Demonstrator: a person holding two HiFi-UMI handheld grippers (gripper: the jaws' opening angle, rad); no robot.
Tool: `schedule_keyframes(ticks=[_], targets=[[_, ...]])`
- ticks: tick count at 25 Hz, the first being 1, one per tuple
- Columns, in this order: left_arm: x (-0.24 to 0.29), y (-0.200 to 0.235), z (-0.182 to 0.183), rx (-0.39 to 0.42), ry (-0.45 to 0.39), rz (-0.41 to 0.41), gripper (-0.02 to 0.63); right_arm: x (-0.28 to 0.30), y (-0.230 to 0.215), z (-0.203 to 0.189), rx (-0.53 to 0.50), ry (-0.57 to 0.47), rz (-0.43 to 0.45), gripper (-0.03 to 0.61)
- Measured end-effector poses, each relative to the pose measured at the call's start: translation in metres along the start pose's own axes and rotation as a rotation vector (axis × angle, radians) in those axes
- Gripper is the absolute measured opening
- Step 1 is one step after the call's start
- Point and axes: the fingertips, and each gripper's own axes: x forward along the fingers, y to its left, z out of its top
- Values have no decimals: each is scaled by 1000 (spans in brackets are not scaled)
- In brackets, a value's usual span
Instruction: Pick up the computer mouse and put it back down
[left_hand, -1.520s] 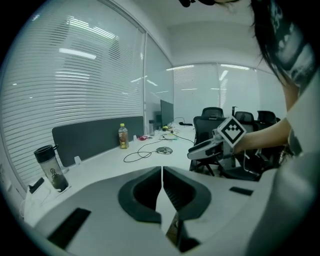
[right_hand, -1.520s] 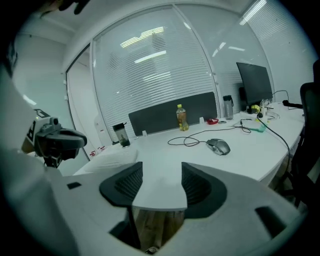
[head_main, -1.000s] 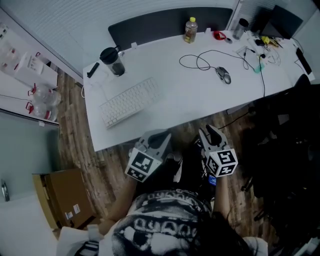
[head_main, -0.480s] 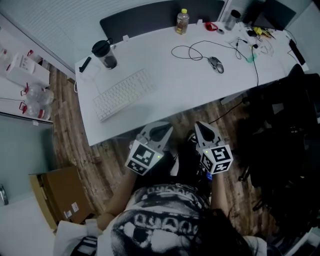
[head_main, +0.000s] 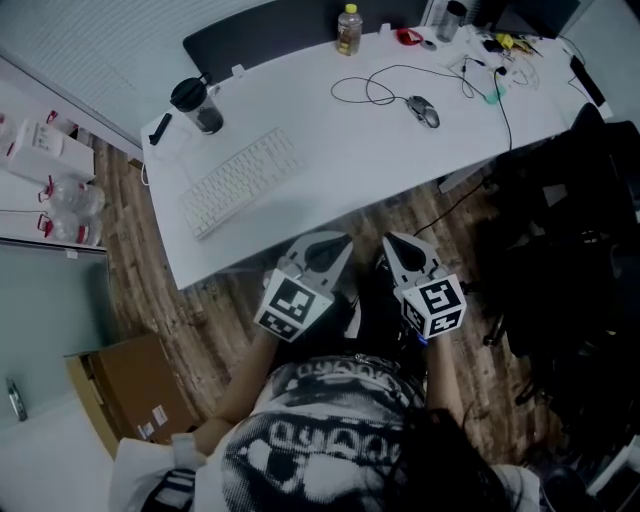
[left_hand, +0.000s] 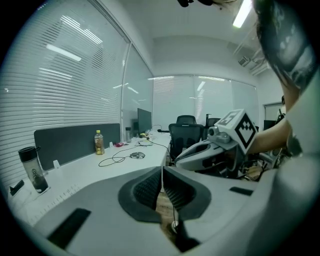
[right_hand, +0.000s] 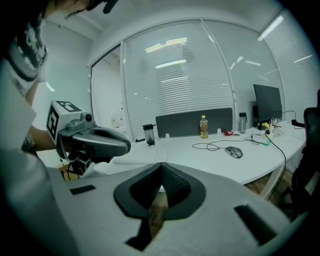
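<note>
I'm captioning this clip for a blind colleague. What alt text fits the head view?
Seen from above, a person holds the left gripper and right gripper, both shut and empty, side by side short of a white desk. On it lie a wired computer mouse at right, a keyboard at left, a dark tumbler and a bottle.

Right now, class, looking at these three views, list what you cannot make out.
Buttons on the mouse: too small, head view.
Label on the bottle: too small, every view.
Far end of the mouse cable: lost among desk clutter, head view.
Top of the monitor: cut by head view's edge.
</note>
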Motion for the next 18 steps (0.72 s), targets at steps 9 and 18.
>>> schedule_keyframes(ticks=[9,18], targets=[[6,-15,5,18,-13,-40,6,-10,-4,-1,-5,-9,-14,-9],[18,-31,11,53,-29,-93,6,-25,-24,-4,-20,-10,-61,-9]])
